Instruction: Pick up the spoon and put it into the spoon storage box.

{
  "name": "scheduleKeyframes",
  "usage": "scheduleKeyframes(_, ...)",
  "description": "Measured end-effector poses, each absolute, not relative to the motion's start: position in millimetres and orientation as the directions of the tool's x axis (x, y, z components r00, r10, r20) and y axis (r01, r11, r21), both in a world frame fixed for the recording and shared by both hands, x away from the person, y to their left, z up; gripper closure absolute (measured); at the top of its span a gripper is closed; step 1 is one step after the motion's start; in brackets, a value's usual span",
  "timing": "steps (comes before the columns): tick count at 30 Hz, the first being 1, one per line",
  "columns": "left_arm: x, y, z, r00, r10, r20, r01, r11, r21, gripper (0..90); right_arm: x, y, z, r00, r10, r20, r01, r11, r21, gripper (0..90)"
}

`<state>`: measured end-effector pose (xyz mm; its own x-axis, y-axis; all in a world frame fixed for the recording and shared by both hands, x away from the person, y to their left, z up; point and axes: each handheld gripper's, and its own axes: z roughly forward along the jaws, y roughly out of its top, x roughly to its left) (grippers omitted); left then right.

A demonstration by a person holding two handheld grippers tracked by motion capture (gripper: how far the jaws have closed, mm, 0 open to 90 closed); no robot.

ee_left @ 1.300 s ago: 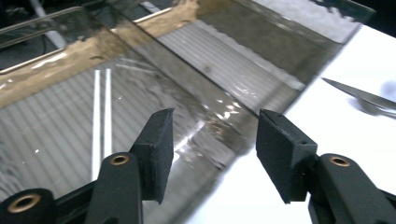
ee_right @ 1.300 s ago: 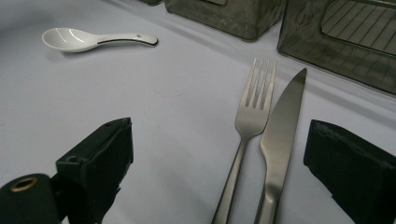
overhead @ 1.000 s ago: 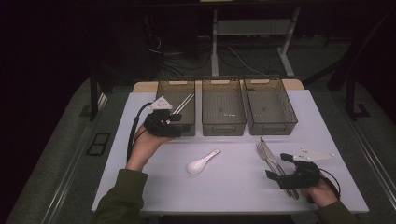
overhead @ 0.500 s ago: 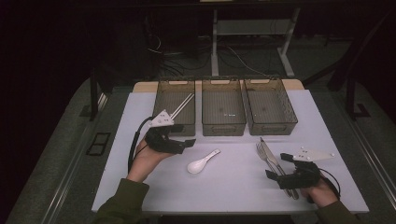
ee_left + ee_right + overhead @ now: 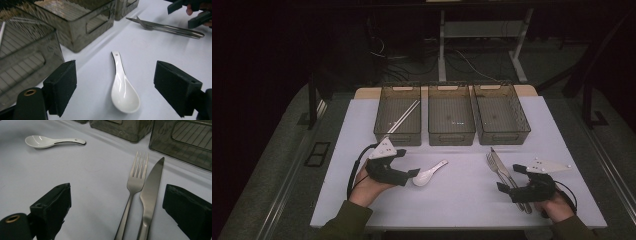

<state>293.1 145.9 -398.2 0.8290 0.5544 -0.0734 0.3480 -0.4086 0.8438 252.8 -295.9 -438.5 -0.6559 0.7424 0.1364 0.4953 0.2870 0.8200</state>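
Note:
A white ceramic spoon (image 5: 428, 175) lies on the white table cover, bowl toward the person. My left gripper (image 5: 408, 163) sits low just left of it. In the left gripper view the spoon (image 5: 123, 87) lies between the wide jaws of that gripper (image 5: 120, 85), and neither pad touches it; the jaws have just been opening. A steel fork (image 5: 494, 165) and knife (image 5: 504, 172) lie side by side at the right. My right gripper (image 5: 511, 178) rests over their handles, open. In the right gripper view, the fork (image 5: 135, 182) and knife (image 5: 151, 187) run between that gripper's (image 5: 120, 207) spread jaws, untouched.
Three dark see-through bins stand in a row at the back: the left bin (image 5: 398, 115) holds a pair of chopsticks (image 5: 404, 116), while the middle bin (image 5: 451, 115) and right bin (image 5: 500, 114) look bare. The table's front edge (image 5: 462, 222) is close to both hands.
The left hand has come away from the left bin, toward the person and down to the spoon, with its jaws spread wider. The right hand has stayed put.

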Motion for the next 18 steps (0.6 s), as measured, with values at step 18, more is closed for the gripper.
scheduleKeyframes(18,297,137,-424,0.840,0.536,-0.079,0.351,-0.427,0.833,39.3,253,-295,-439,-0.656,0.742,0.137,0.499,0.290,0.817,8.3)
